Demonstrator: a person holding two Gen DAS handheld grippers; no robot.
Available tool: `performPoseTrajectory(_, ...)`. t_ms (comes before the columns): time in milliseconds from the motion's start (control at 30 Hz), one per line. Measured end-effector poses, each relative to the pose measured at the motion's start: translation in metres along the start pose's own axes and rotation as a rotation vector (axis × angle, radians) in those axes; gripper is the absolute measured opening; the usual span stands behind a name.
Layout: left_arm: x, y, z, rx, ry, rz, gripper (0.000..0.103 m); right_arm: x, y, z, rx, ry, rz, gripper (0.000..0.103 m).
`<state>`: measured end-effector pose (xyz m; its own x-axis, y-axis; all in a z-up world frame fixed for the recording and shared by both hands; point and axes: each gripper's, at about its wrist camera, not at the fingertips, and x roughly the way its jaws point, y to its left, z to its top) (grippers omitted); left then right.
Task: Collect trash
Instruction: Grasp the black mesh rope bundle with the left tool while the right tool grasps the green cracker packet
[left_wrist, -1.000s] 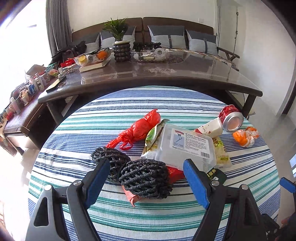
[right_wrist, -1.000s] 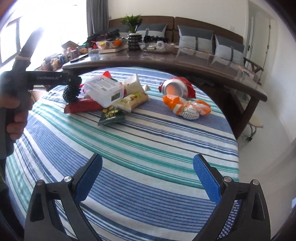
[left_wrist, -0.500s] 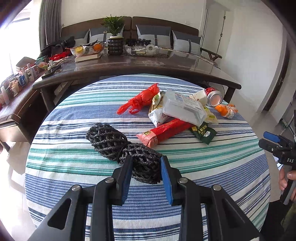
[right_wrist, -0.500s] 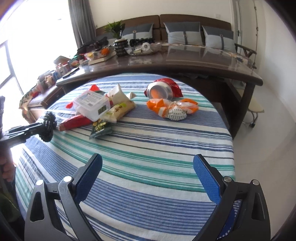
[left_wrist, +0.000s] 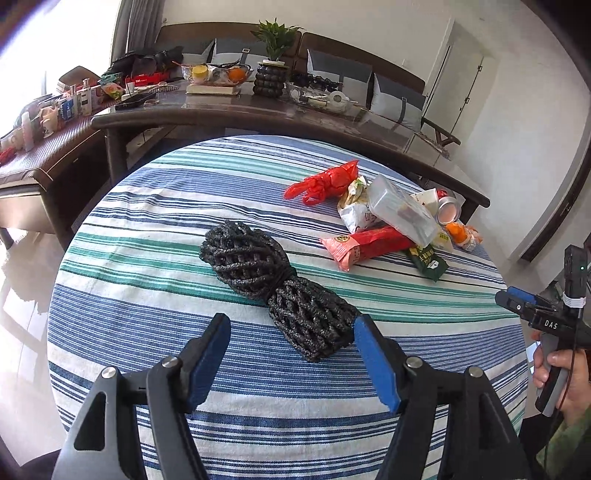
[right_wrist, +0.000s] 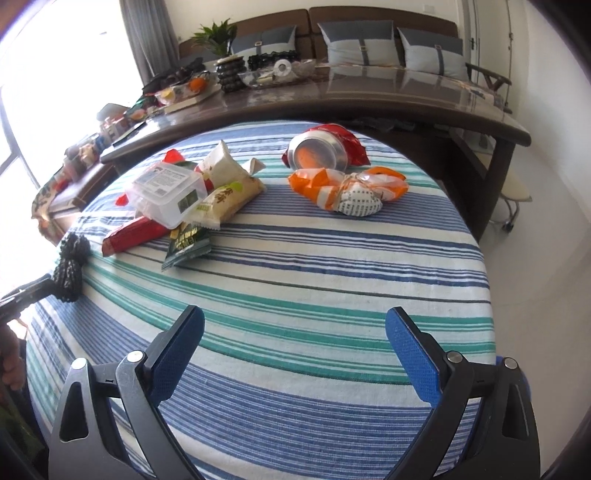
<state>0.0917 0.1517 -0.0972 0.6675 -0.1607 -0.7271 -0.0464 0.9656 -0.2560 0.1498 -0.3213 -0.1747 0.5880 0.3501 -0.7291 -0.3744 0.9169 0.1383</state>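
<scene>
A black mesh bag (left_wrist: 280, 288), tied in the middle, lies on the striped round table (left_wrist: 147, 229) just beyond my left gripper (left_wrist: 291, 343), which is open with nothing between its jaws. The bag also shows at the far left of the right wrist view (right_wrist: 72, 267). A pile of trash lies farther back: a red plastic bag (left_wrist: 327, 181), a clear plastic box (right_wrist: 166, 190), a red wrapper (left_wrist: 369, 245), a green packet (right_wrist: 186, 245), a can (right_wrist: 316, 155) and an orange wrapper (right_wrist: 347, 186). My right gripper (right_wrist: 293, 343) is open and empty over bare cloth.
A dark long table (right_wrist: 369, 99) with a potted plant (left_wrist: 273, 70), a fruit bowl and clutter stands behind the round table. A sofa with grey cushions (right_wrist: 360, 37) lines the wall. A low side table (left_wrist: 33, 155) with small items is at the left.
My left gripper shut on the mesh bag, dragged it toward the near side away from the trash pile, then opened and let it go. My right gripper stayed open, shifting slightly.
</scene>
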Motion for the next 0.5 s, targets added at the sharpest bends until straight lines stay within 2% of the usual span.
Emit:
performPoseTrajectory(167, -0.004, 0.007, 0.000, -0.041, -0.002, -0.026, 0.073, 0.025, 0.031, 0.011, -0.066, 0.038, 0.074, 0.099)
performPoseTrajectory(267, 0.004, 0.010, 0.002, -0.084, 0.017, -0.017, 0.075, 0.051, 0.054, 0.022, -0.098, 0.094, 0.111, 0.099)
performPoseTrajectory(333, 0.008, 0.010, 0.005, -0.100, 0.023, -0.015, 0.075, 0.067, 0.068, 0.028, -0.124, 0.116, 0.093, 0.099)
performPoseTrajectory(433, 0.005, 0.012, 0.008, -0.118, 0.005, -0.007, 0.075, 0.079, 0.074, 0.040, -0.098, 0.099, 0.088, 0.097)
performPoseTrajectory(467, 0.004, 0.013, 0.008, -0.122, 0.001, -0.008, 0.075, 0.081, 0.074, 0.044, -0.086, 0.092, 0.084, 0.093)
performPoseTrajectory(500, 0.003, 0.015, 0.009, -0.125, -0.002, -0.010, 0.075, 0.082, 0.074, 0.046, -0.090, 0.087, 0.075, 0.075)
